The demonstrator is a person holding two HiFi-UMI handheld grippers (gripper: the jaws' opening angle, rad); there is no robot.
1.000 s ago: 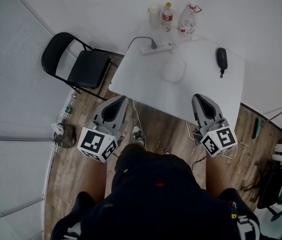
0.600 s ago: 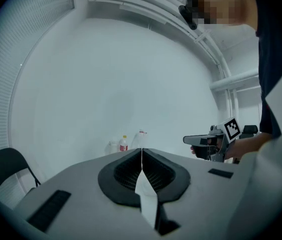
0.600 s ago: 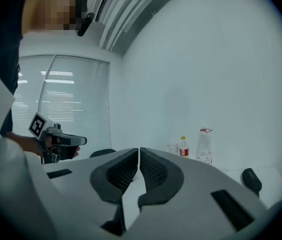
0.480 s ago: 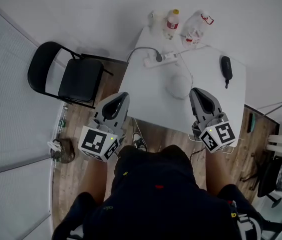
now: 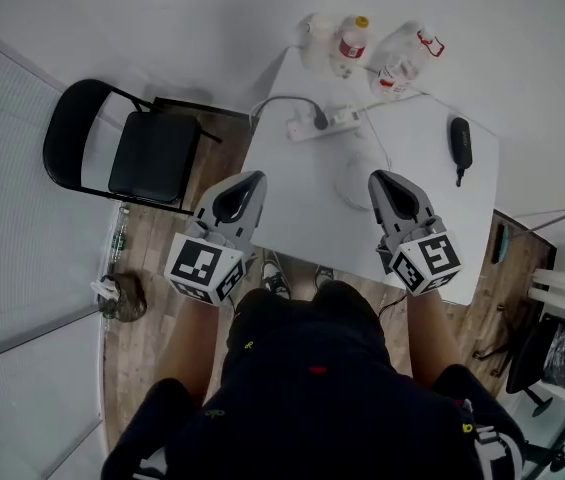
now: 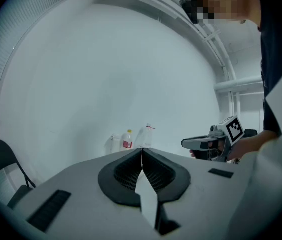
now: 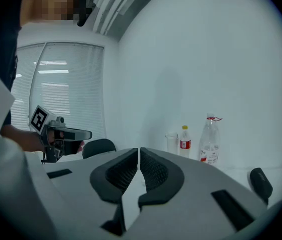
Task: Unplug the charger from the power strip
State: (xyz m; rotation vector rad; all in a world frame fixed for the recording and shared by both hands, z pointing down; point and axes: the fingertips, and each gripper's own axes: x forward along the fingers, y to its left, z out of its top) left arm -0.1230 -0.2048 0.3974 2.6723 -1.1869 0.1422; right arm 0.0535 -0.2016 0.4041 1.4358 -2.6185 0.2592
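Note:
The white power strip lies at the far side of the white table, with a black charger plug in its left end and a black cable looping off to the left. A thin white cable coils in front of the strip. My left gripper hovers over the table's near left edge, shut and empty. Over the near middle, my right gripper is also shut with nothing in it. Both are well short of the strip. In the left gripper view and the right gripper view the jaws hide the strip.
Two bottles and a clear cup stand at the table's back edge against the wall. A black oblong device lies at the right. A black folding chair stands left of the table. Items sit on the floor at left.
Both grippers have moved forward from over the floor to above the table's near edge, and the table sits closer in the head view. Jaws stayed shut.

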